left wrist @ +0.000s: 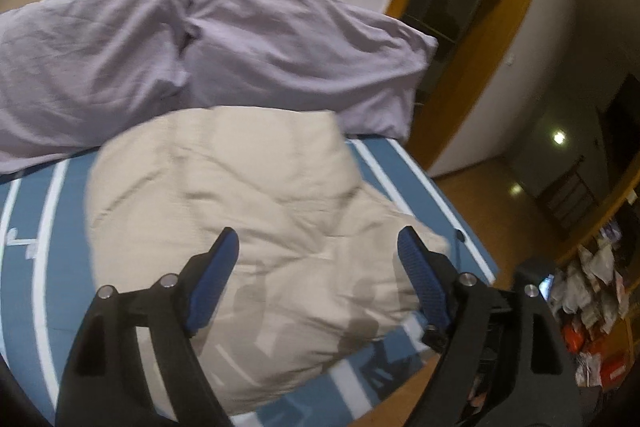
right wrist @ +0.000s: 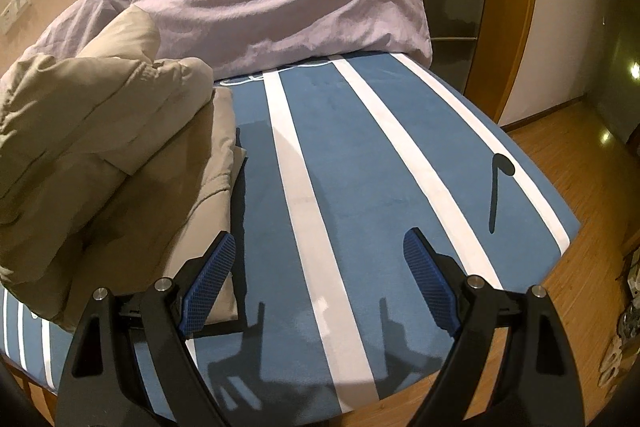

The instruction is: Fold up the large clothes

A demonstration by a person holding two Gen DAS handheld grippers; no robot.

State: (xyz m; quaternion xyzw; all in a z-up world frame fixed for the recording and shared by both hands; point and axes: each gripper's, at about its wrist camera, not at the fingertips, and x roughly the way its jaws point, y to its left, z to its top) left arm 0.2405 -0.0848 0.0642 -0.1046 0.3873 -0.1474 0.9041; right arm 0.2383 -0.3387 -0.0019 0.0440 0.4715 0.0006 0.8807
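No writing or label can be read anywhere; the clutter on the floor at the far right is too blurred to tell. The beige jacket (left wrist: 248, 211) lies folded into a thick, puffy, creased bundle on the blue bed cover (right wrist: 360, 187) with white stripes, near two lilac pillows (left wrist: 280, 39) at the far end. The left gripper (left wrist: 318, 241) hangs above the jacket, jaws apart, holding nothing. The right gripper (right wrist: 320, 241) is also wide open, over bare cover just right of the jacket.
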